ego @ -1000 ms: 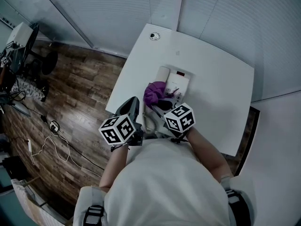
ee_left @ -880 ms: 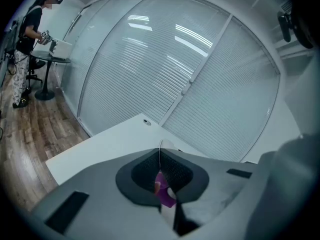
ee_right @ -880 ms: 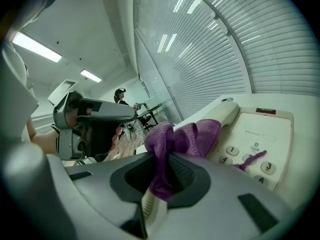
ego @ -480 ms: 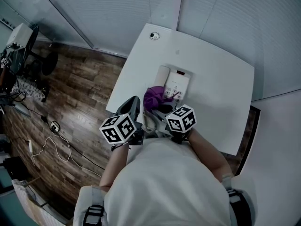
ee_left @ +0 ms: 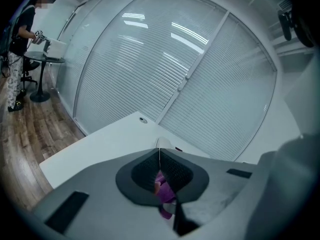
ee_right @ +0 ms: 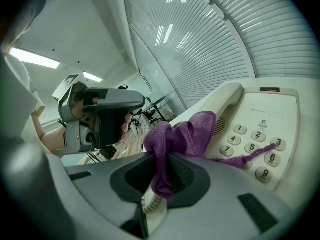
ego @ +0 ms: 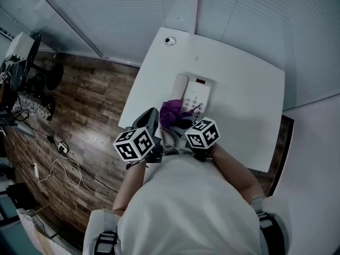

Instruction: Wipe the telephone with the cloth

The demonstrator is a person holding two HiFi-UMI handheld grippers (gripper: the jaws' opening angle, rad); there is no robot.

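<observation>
Clamping cloth [ee_right: 182, 133] over telephone [ee_right: 260, 115] (right gripper [ee_right: 160, 178])

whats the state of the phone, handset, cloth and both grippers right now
telephone: keypad mostly bare, one cloth strand across it
handset: on its cradle
cloth: bunched, resting against the handset
right gripper: shut on the cloth
left gripper: shut, holding nothing
</observation>
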